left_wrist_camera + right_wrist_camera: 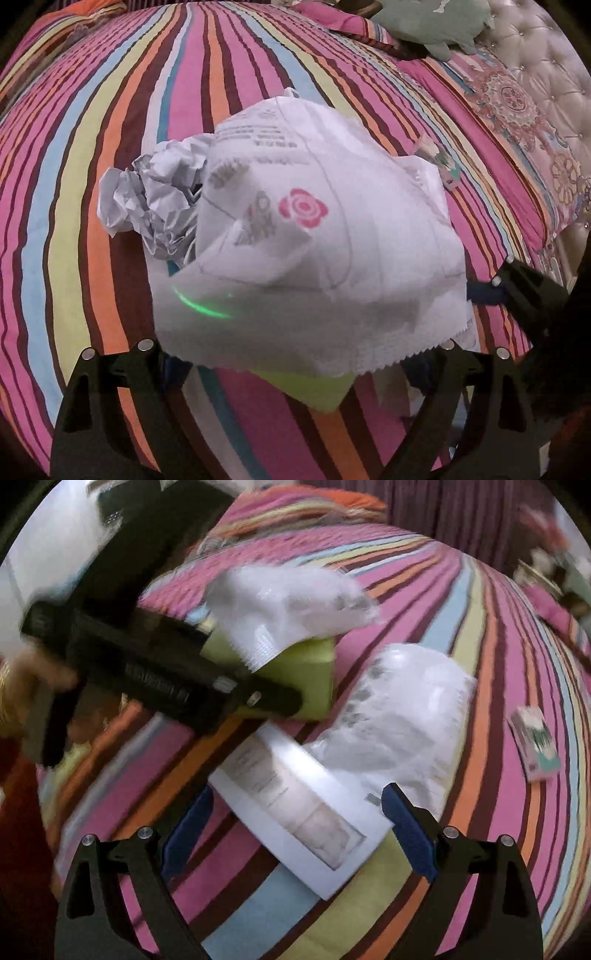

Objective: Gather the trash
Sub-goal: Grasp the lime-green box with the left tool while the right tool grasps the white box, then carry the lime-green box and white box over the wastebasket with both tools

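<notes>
Striped cotton everywhere. The striped bedspread (92,184) fills both views, with a tufted headboard (546,74) and a patterned pillow (517,122) along the far edge. No bin or bag for the rubbish shows anywhere, so I'd say the job is barely started; all the litter I can see is lying on the bed.

Biggest piece is the white printed wrapper (332,240), the one with a pink flower, draped over a lime green box (314,391). The left gripper (297,347) has its fingers spread wide on either side of that pile, and I don't see the pads pressing on anything. A crumpled paper ball (147,199) touches the wrapper's left side.

From the other side there's a second white bag (399,720) and a flat white sheet (295,805) overlapping its near edge. The right gripper (299,788) hangs over that sheet with its jaws well apart, empty, though the view is blurry.

Smallest bit is a little carton (535,742), off on its own to the right.

Plenty of open bedspread around the pile, but the two tools are close together near the green box, so I'd watch for a bump there.
</notes>
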### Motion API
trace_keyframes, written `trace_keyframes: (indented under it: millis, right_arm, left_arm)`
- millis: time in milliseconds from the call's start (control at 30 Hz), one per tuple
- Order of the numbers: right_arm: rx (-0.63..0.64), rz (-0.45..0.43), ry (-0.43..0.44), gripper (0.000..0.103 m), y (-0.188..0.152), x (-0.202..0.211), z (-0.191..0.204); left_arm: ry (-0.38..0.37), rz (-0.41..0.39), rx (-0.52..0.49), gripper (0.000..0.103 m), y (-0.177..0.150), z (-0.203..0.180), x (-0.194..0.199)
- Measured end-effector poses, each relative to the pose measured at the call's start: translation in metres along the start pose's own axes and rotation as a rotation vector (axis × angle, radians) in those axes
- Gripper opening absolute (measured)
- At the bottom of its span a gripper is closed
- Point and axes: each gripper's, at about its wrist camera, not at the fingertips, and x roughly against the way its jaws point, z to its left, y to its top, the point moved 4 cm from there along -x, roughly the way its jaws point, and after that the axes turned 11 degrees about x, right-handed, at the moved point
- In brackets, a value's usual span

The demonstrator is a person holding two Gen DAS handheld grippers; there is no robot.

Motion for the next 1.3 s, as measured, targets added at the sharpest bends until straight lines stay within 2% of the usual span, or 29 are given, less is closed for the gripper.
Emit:
trace_keyframes:
  millis: [100, 167, 267, 400, 433, 567, 667, 700, 733, 767, 833, 900, 1000, 1100, 1300]
  right_arm:
    - [-0.01, 0.027, 0.023, 0.088, -0.005, -0.006, 0.008]
    - [-0.081, -0.014, 0.064, 0.088, -0.009, 0.001, 0.012]
    - [-0.161, -0.064, 0.106, 0.087, -0.013, 0.011, 0.024]
    - [-0.177, -0.087, 0.069, 0.083, -0.019, 0.017, 0.045]
    - [-0.178, -0.094, 0.049, 0.079, -0.02, 0.016, 0.05]
    - [-0.215, -0.129, 0.002, 0.08, -0.02, 0.013, 0.055]
    - [-0.243, -0.14, -0.048, 0.079, -0.011, 0.007, 0.053]
    - [-0.256, -0.136, -0.067, 0.078, -0.01, 0.005, 0.051]
    - [-0.265, -0.134, -0.081, 0.065, -0.01, 0.006, 0.047]
    - [-0.278, -0.131, -0.1, 0.057, -0.005, 0.006, 0.041]
    - [-0.333, -0.142, -0.1, 0.055, -0.012, 0.012, 0.045]
    - [-0.375, -0.154, -0.102, 0.051, -0.017, 0.018, 0.047]
    - [-0.464, -0.172, -0.085, 0.05, -0.032, 0.026, 0.047]
    - [-0.531, -0.184, -0.084, 0.048, -0.042, 0.029, 0.048]
    - [-0.658, -0.219, -0.069, 0.048, -0.066, 0.044, 0.066]
  left_arm:
    - [0.016, -0.015, 0.006, 0.088, -0.002, -0.001, 0.001]
    - [0.017, -0.033, 0.018, 0.088, -0.004, 0.0, 0.003]
    - [0.026, -0.053, 0.014, 0.081, -0.008, 0.0, 0.005]
    - [0.039, -0.055, -0.01, 0.075, -0.012, -0.001, 0.007]
    - [0.036, -0.05, -0.016, 0.075, -0.012, -0.001, 0.007]
    - [0.025, -0.021, -0.025, 0.075, -0.006, -0.002, 0.004]
    - [0.029, -0.027, -0.021, 0.075, -0.004, -0.001, 0.003]
    - [0.035, -0.033, -0.025, 0.075, -0.004, -0.002, 0.002]
    - [0.051, -0.042, -0.037, 0.073, -0.006, -0.004, 0.002]
    - [0.069, -0.056, -0.054, 0.072, -0.007, -0.006, 0.002]
    - [0.087, -0.073, -0.071, 0.069, -0.01, -0.007, 0.003]
    - [0.083, -0.084, -0.069, 0.067, -0.015, -0.007, 0.006]
    - [0.048, -0.093, -0.043, 0.067, -0.029, -0.005, 0.014]
    - [0.045, -0.112, -0.054, 0.066, -0.046, -0.006, 0.022]
    - [-0.004, -0.109, -0.02, 0.066, -0.09, 0.0, 0.042]
